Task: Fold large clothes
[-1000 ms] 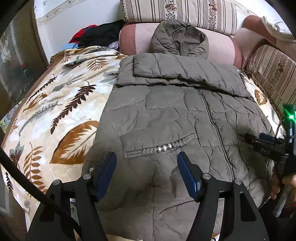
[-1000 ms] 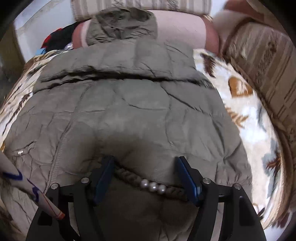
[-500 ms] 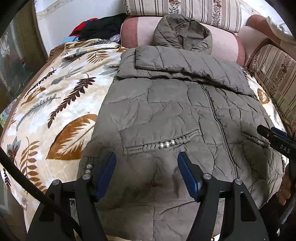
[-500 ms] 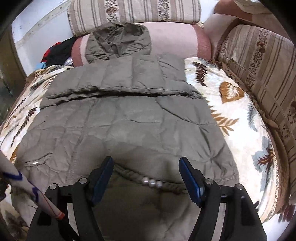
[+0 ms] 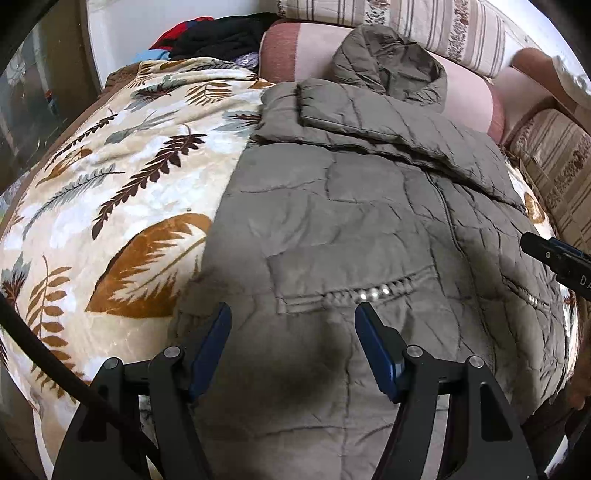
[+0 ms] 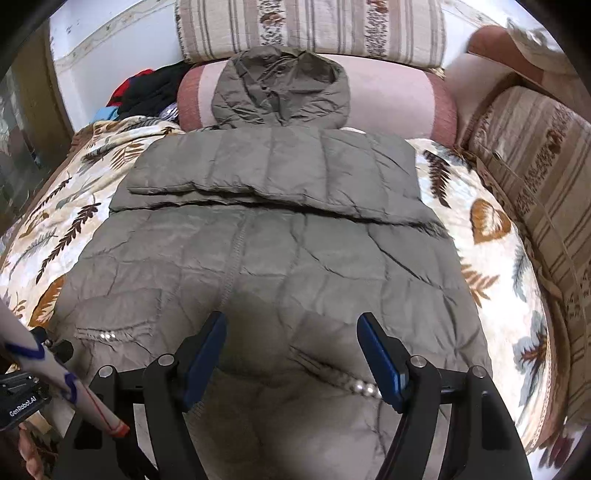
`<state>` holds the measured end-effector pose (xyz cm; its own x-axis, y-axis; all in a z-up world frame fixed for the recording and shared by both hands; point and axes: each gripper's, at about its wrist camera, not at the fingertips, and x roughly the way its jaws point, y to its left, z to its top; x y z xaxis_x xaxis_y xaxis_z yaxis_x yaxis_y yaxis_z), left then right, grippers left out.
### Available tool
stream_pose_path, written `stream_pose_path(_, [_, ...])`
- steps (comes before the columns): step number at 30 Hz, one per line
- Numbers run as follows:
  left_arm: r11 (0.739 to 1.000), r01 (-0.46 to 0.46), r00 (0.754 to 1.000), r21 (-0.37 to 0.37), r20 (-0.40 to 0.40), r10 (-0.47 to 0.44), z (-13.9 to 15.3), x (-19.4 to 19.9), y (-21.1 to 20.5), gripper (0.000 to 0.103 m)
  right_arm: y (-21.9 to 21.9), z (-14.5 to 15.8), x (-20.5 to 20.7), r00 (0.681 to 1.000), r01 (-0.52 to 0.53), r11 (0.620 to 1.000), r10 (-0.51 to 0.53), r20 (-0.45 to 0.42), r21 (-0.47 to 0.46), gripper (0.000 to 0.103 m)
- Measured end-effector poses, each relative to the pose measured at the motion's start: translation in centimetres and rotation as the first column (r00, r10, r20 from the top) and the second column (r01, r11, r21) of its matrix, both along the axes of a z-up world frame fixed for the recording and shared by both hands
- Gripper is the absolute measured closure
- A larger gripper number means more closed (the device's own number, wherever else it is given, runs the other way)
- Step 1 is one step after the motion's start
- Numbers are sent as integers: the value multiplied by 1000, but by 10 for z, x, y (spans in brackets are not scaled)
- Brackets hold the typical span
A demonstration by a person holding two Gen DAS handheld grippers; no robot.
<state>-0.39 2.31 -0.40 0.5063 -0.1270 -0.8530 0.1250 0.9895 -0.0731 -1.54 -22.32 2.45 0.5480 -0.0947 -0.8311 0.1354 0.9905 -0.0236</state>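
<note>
An olive quilted hooded jacket lies flat on a leaf-patterned blanket. Its sleeves are folded across the chest and its hood rests on a pink bolster. My left gripper hovers open over the jacket's lower left part, just short of a bead-trimmed pocket. My right gripper hangs open above the lower right part, with the other beaded pocket by its right finger. Neither holds any cloth. A black finger of the right gripper shows at the right edge of the left wrist view.
Striped cushions and the pink bolster line the back. A striped sofa arm runs along the right. A heap of dark and red clothes sits at the back left. A person's patterned sleeve crosses the lower left.
The right gripper has risen and drawn back, so the whole jacket now shows. The left gripper has shifted left and lower over the hem. The jacket has not moved.
</note>
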Motion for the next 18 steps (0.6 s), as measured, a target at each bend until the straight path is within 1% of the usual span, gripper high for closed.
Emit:
stream_pose_path(5, [1000, -7, 1000, -6, -2, 7, -7, 18, 6, 35, 16, 9, 20, 999, -38, 999, 38, -7, -36, 26])
stream_pose_path(8, [1000, -6, 1000, -8, -7, 5, -12, 31, 7, 35, 26, 17, 35, 998, -62, 995, 62, 1, -79, 25])
stream_pose_path(11, [1000, 1, 1000, -7, -13, -1, -17, 51, 4, 35, 31, 23, 52, 997, -77, 992, 79, 10, -103, 25])
stream_pose_path(14, [1000, 15, 1000, 15, 18, -15, -17, 71, -2, 33, 33, 27, 78, 996, -88, 988, 89, 7, -124, 24])
stream_pose_path(15, [999, 20, 999, 37, 40, -21, -18, 83, -5, 32, 33, 27, 92, 996, -90, 987, 91, -2, -133, 24])
stream_pose_path(17, [998, 17, 998, 59, 59, -21, -20, 100, -7, 32, 29, 25, 116, 996, -87, 986, 85, -23, -144, 24])
stream_pose_path(18, [998, 16, 998, 55, 59, -20, -23, 106, -6, 32, 27, 24, 129, 997, -80, 986, 76, -35, -148, 24])
